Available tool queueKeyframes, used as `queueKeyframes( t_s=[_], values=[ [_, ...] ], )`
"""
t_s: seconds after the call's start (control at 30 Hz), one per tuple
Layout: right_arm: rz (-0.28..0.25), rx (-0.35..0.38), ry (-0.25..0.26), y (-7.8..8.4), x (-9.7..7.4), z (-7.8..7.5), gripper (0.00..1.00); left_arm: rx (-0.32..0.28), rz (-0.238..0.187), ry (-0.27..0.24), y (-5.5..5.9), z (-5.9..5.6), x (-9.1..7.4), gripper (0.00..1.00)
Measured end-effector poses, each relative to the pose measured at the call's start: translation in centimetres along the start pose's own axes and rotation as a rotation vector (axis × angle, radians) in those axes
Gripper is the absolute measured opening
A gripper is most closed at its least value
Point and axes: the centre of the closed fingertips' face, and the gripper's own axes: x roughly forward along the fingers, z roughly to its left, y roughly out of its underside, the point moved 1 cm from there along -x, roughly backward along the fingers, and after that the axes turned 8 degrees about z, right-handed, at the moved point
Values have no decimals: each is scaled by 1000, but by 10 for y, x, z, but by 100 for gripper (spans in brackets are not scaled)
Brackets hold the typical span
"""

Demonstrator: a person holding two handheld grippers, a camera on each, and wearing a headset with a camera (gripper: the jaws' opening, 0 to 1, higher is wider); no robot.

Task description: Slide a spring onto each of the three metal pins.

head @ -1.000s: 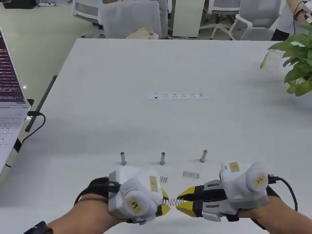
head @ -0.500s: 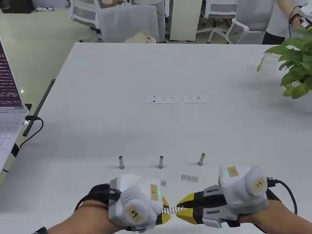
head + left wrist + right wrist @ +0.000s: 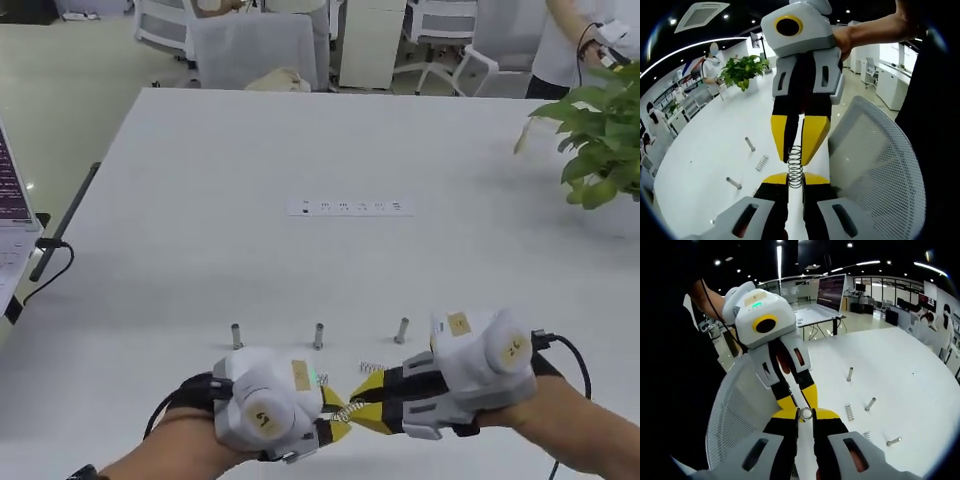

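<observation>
**First spring in hand, no pin loaded yet**

My left tool [image 3: 332,424] and right tool [image 3: 354,401] meet tip to tip just above the near edge of the tabletop [image 3: 200,230]. Both are pressed together on the same spring [image 3: 343,405], one at each end. In the left gripper view the spring [image 3: 795,167] bridges the two pairs of yellow tips.

The three pins [image 3: 319,336] stand bare in a row just beyond. Two loose springs [image 3: 370,367] lie on the tabletop between the pins and my tools.

I judge this to be the handover before the first threading. Next, one tool should let go, and the other should turn the coil upright and line its bore up over a pin.

The spring is thin, bright, open-wound wire, so I expect it to bend under a hard pinch. The pins are short, smooth, dull grey cylinders. The tabletop is plain matte white.
</observation>
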Motion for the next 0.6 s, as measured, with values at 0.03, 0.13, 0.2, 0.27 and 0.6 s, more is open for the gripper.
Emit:
queueKeyframes(
  t_s=[0.03,0.13,0.2,0.27,0.6],
  values=[
    [8,-9,3,-1,-1,-1,8,-12,-13,-5,-2,2,0,2],
    [33,-31,9,-2,-3,-6,8,-24,-26,-8,-6,5,2,2],
    [48,-23,5,1,-6,-9,8,-28,-31,-10,-8,6,3,2],
    [52,-27,4,2,-7,-10,8,-32,-38,-9,-10,7,4,2],
    [146,-111,-14,4,-13,-9,9,-29,-58,7,-17,5,5,1]
  ],
)
